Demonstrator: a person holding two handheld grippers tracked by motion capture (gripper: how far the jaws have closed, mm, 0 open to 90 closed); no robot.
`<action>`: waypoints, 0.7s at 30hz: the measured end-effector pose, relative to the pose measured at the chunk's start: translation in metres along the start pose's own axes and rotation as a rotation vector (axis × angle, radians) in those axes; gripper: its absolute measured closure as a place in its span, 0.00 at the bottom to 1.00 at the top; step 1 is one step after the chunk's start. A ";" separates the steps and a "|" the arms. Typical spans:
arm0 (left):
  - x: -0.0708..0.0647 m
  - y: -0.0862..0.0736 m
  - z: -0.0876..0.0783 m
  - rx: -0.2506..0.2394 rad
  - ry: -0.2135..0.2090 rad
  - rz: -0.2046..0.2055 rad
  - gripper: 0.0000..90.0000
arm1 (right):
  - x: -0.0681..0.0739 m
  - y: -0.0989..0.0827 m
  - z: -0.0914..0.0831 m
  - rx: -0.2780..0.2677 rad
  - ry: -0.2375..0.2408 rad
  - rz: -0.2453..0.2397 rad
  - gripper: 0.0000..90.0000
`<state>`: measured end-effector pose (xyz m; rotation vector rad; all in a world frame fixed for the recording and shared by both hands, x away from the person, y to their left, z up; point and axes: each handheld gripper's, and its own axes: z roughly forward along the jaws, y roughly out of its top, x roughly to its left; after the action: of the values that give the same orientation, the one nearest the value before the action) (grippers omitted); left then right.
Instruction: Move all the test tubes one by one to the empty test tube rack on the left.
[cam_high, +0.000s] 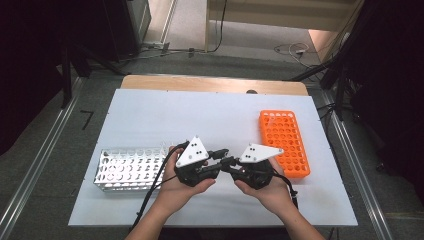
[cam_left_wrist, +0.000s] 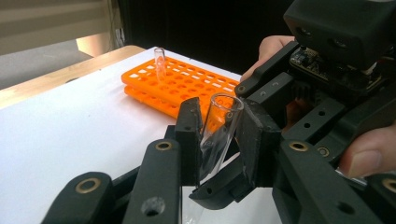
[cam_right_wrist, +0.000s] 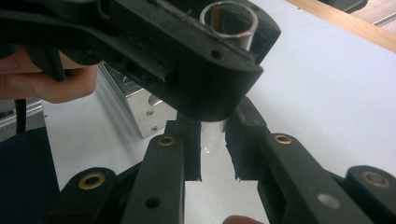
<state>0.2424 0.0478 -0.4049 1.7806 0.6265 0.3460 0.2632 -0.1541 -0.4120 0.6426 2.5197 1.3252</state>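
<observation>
Clear glass test tube (cam_left_wrist: 219, 135) held by both grippers — near table's front edge.
Left gripper (cam_left_wrist: 219, 140) clamps it; right gripper (cam_right_wrist: 212, 140) clamps its lower end — orange plastic rack (cam_high: 284, 142) toward the right edge.

From my remote seat I see a white table top (cam_high: 150, 115) with a bare wooden strip (cam_high: 215, 84) along its far edge, standing on grey floor (cam_high: 60, 150) between 2 metal rails (cam_high: 35, 165) that run down the left and right sides. Beyond the table the floor turns to a brighter, pale patch (cam_high: 250, 35) crossed by loose cables (cam_high: 292, 49), with a dark cabinet (cam_high: 132, 25) at the upper left. Both far sides of the room sit in deep shadow, and the light falls evenly on the table from above.
</observation>
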 end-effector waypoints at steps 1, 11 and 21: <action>0.000 0.000 0.000 0.002 0.000 0.001 0.79 | 0.000 0.000 0.000 0.000 0.000 -0.001 0.83; -0.001 -0.001 0.001 -0.004 -0.010 0.008 0.79 | 0.001 0.000 0.000 0.002 0.006 -0.015 0.83; -0.001 0.000 -0.002 -0.014 -0.005 0.023 0.82 | 0.003 0.000 0.001 0.008 0.022 -0.027 0.83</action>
<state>0.2408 0.0488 -0.4042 1.7759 0.5989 0.3608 0.2608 -0.1518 -0.4122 0.5974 2.5428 1.3207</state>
